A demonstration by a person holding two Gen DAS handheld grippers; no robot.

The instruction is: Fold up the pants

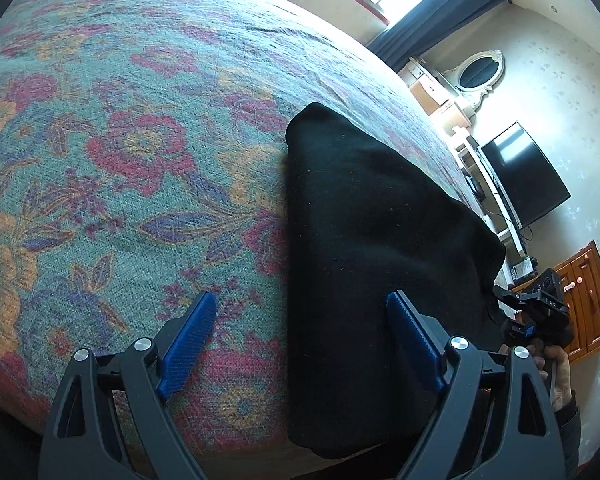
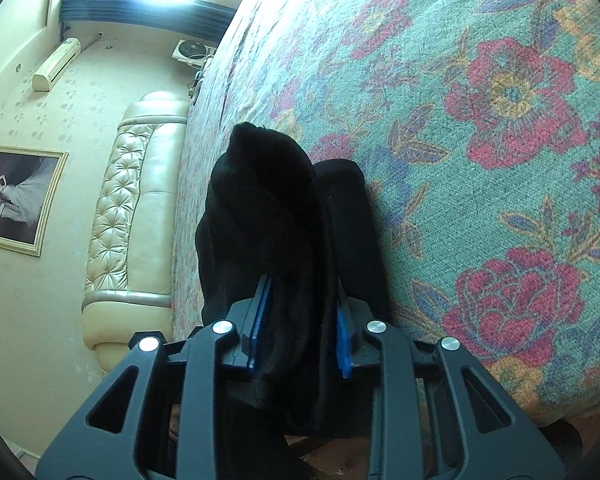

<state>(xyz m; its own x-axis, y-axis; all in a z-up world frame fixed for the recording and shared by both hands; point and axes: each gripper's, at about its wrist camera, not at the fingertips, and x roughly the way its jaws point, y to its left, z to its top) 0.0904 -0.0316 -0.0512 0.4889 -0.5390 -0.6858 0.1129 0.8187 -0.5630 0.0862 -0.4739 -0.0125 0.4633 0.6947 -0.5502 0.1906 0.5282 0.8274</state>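
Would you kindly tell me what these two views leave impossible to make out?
- Right wrist view: whether the right gripper pads press the black pants; bunched cloth covers the inner faces.
- Left wrist view: the pants' layers and fold lines; the black fabric shows no detail.
- Left wrist view: the pants' near end, hidden behind the left gripper frame.

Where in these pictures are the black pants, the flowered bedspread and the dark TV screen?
black pants (image 1: 372, 240), left wrist view, middle of the folded cloth
flowered bedspread (image 1: 140, 148), left wrist view, a red flower
TV screen (image 1: 526, 176), left wrist view, screen centre
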